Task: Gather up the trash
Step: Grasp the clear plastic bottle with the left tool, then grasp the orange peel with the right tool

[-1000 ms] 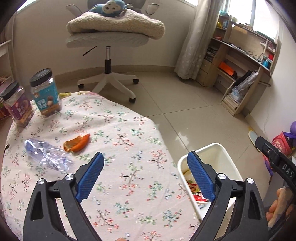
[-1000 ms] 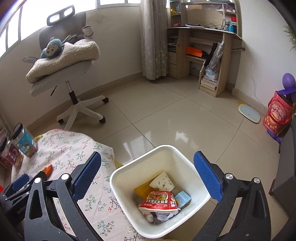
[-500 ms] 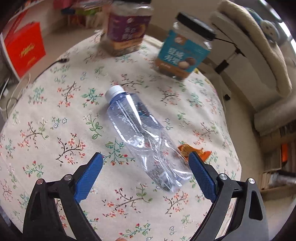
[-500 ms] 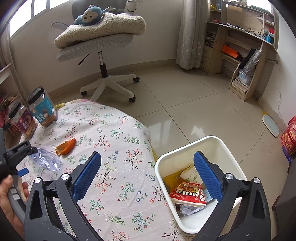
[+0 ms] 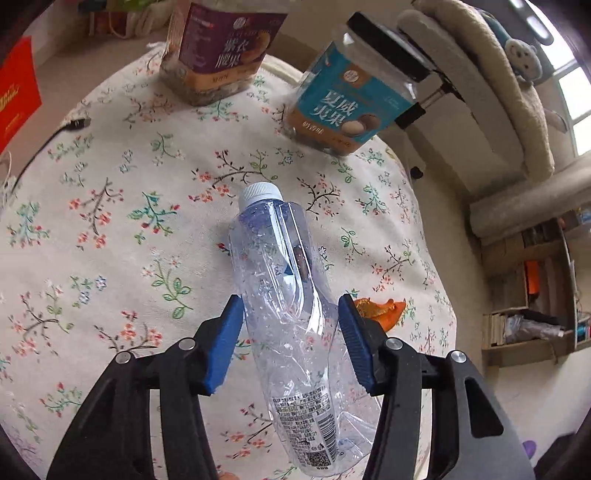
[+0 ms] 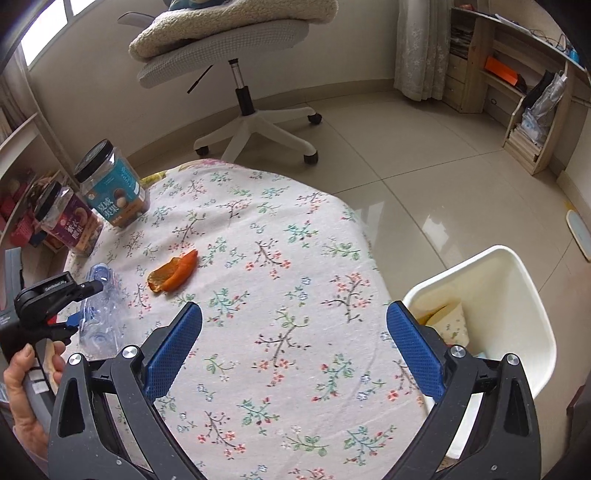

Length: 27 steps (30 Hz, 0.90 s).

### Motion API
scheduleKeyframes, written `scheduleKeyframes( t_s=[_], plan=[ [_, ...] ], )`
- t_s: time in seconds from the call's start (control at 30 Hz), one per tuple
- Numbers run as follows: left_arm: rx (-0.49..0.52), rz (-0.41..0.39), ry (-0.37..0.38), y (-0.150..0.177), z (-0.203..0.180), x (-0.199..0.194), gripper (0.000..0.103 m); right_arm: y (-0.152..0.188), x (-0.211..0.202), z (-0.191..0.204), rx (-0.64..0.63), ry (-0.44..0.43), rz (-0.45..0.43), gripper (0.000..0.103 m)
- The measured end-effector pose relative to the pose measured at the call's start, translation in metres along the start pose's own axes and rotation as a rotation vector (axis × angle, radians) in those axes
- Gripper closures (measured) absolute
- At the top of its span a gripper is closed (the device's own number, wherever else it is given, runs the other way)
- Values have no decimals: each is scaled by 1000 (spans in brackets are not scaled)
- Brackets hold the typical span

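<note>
Soft window daylight; floor (image 6: 417, 206) glare; sharp focus; bowed fisheye edges

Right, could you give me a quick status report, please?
Left gripper has just been closing on crushed plastic bottle. Right gripper open, empty. Orange peel still on table.

glossy beige tile floor (image 6: 424, 155), white swivel chair (image 6: 236, 62), wooden shelving (image 6: 532, 99), lace curtain (image 6: 421, 44), daylit window (image 6: 44, 33).

Both tongs, left (image 5: 290, 334) and right (image 6: 293, 350), are black plastic frames. Each finger carries a ribbed blue pad and silver screws.
</note>
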<state>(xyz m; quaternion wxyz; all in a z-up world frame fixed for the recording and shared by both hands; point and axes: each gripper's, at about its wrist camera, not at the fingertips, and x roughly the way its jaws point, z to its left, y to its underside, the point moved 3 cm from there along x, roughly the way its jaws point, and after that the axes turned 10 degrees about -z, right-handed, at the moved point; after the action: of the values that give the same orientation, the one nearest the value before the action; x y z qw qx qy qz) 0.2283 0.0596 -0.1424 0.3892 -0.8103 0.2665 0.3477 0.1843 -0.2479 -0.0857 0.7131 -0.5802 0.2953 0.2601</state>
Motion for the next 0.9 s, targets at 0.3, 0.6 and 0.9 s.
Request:
scheduleKeyframes(
  t_s=[0.3, 0.6, 0.9],
  plan=[
    [289, -162, -72, 4, 17, -88, 50, 4, 74, 65, 73, -121, 137, 7],
    [318, -202, -103, -2, 49, -112, 50, 8, 125, 95, 174, -69, 160, 8],
    [364, -227, -111, 0, 48, -120, 49, 15, 159, 128, 49, 1, 145, 9]
  ],
)
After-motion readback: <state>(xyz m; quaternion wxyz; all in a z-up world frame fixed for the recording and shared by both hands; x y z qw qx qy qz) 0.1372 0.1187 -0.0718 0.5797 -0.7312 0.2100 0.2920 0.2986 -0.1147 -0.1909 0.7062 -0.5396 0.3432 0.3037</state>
